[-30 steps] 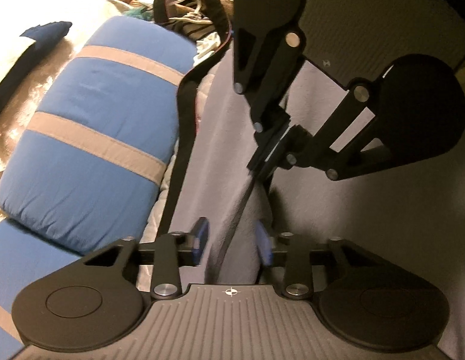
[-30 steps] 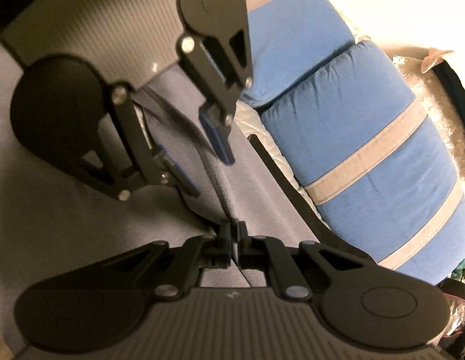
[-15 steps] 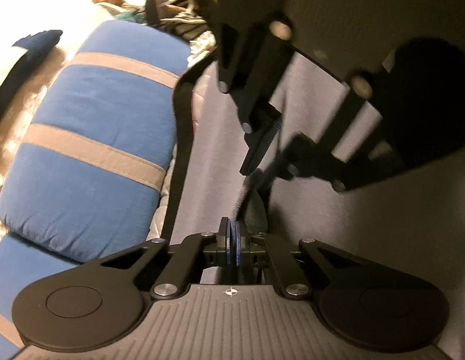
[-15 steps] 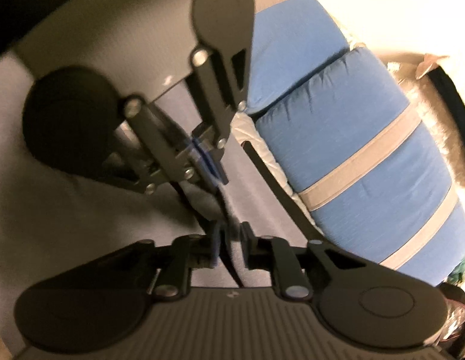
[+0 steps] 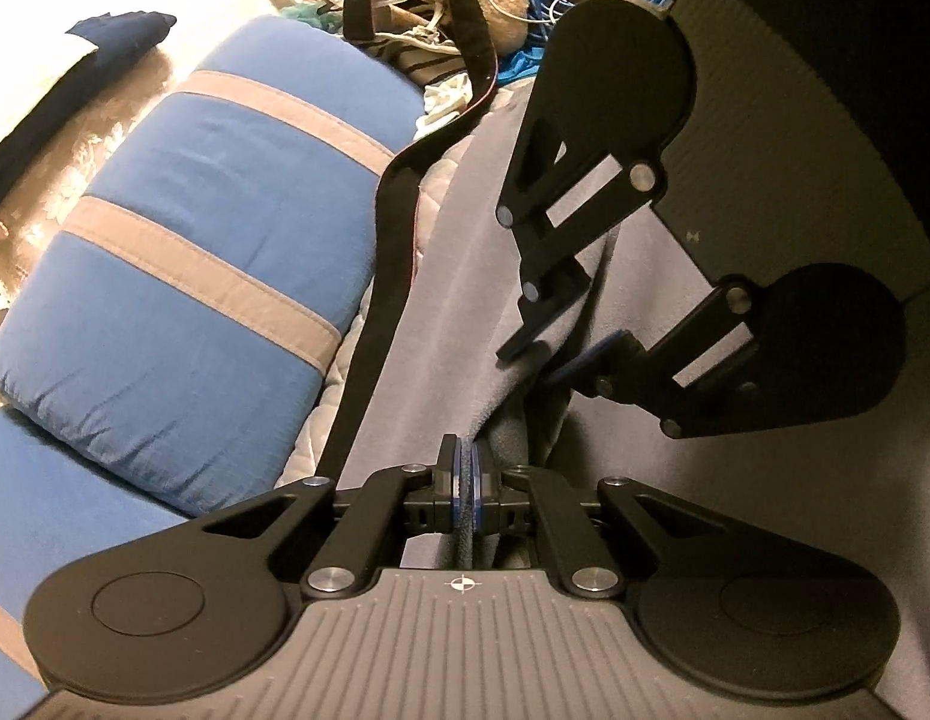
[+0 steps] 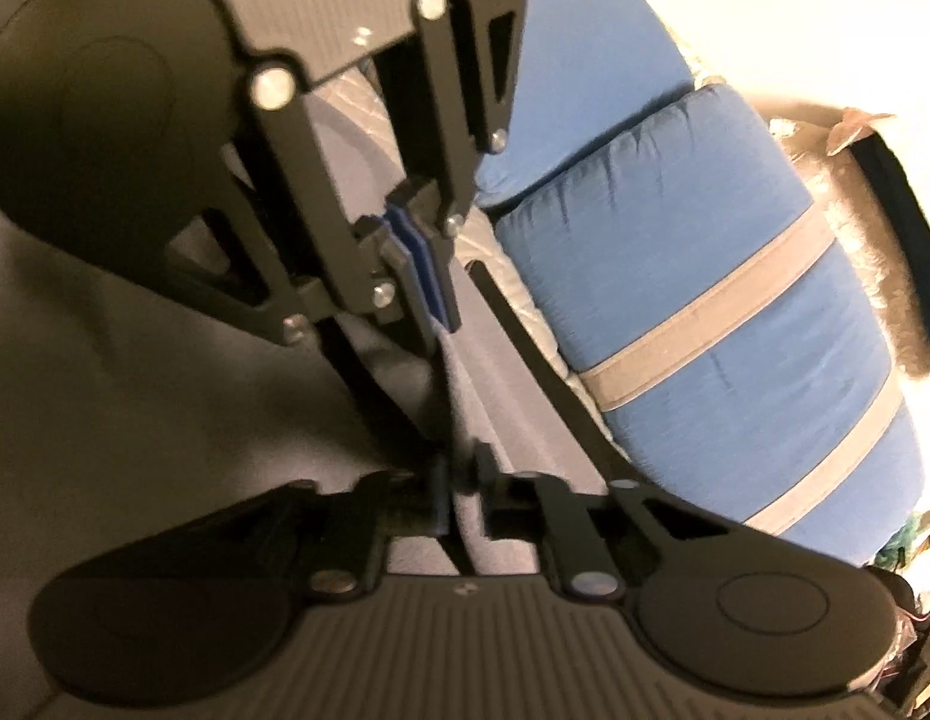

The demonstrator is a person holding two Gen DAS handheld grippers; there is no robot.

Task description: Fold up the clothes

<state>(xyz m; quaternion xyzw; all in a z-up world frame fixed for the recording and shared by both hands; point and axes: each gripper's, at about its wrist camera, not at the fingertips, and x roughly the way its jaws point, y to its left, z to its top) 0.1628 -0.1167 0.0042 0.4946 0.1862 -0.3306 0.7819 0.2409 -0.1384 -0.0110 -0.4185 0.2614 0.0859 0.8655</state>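
The left tool (image 5: 465, 489) is clenched on a fold of the grey garment (image 5: 441, 300); the right tool (image 5: 558, 345), just beyond it, stands released around the same raised edge; farther left lie blue striped cushions (image 5: 183, 276).
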